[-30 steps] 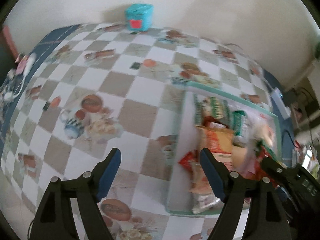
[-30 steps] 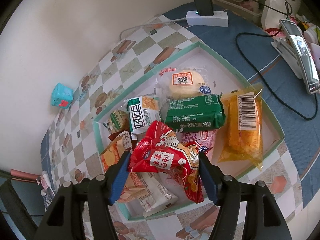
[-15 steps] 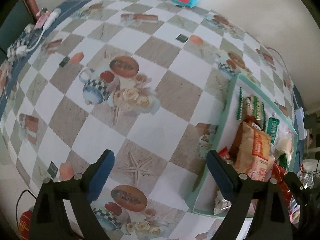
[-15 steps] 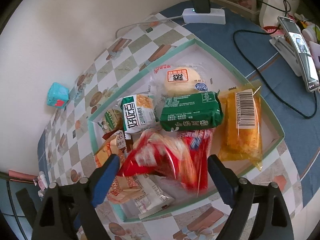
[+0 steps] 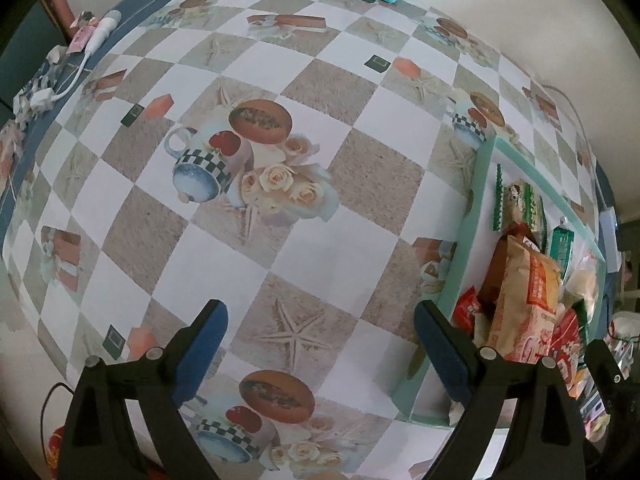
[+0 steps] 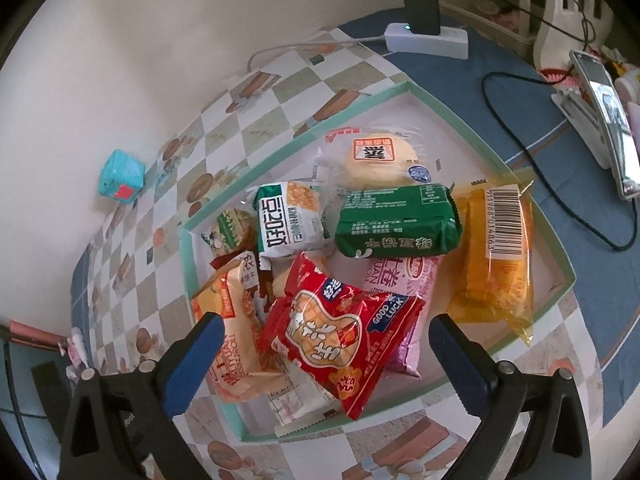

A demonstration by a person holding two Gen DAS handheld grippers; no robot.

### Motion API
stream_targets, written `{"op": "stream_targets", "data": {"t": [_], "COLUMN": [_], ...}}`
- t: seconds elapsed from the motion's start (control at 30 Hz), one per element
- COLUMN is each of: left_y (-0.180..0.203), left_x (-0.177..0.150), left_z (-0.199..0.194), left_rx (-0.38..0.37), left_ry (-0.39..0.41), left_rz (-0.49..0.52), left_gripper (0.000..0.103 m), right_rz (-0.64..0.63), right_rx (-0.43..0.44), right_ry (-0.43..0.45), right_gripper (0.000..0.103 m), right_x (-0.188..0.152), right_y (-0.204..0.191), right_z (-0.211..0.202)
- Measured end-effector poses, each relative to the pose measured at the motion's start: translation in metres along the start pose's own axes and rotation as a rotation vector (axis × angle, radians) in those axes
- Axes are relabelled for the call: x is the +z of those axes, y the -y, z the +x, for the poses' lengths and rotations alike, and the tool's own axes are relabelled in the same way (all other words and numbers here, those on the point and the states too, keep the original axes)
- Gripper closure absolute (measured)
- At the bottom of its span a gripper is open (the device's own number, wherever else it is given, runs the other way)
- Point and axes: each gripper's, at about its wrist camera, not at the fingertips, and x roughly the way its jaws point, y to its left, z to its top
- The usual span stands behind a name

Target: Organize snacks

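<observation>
Right gripper (image 6: 324,354) fingers have just spread wide, empty, above the red snack packet (image 6: 340,336) lying free atop other packets in the green-rimmed tray (image 6: 472,136). Left gripper (image 5: 320,346) fingers wide, empty, over bare checkered table (image 5: 320,248); tray rim at 3 o'clock, wall at 12.

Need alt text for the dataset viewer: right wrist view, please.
Open right gripper hovers above a red crinkly snack packet lying on other wrapped snacks in a shallow mint-green-rimmed tray, on a checkered tablecloth.
</observation>
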Motion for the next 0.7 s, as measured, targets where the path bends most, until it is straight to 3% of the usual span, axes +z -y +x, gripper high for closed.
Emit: {"op": "stream_targets", "data": {"t": [0.23, 0.57, 0.7], "left_y": [-0.011, -0.032, -0.031], "left_x": [-0.002, -0.020, -0.028], "left_z": [0.000, -0.018, -0.030], "left_rx": [0.030, 0.036, 0.063], "left_ry": [-0.009, 0.041, 0.094], "left_rz": [0.036, 0.116, 0.179], "left_gripper": [0.009, 0.009, 0.009], "right_rz": [-0.078, -0.185, -0.232], "right_rx": [-0.038, -0.073, -0.089], "right_ry": [0.007, 0.043, 0.069], "right_gripper": [0.000, 0.000, 0.000], "right_x": [-0.015, -0.040, -0.051], "right_y": [-0.013, -0.030, -0.034], "right_z": [-0.002, -0.016, -0.025]}}
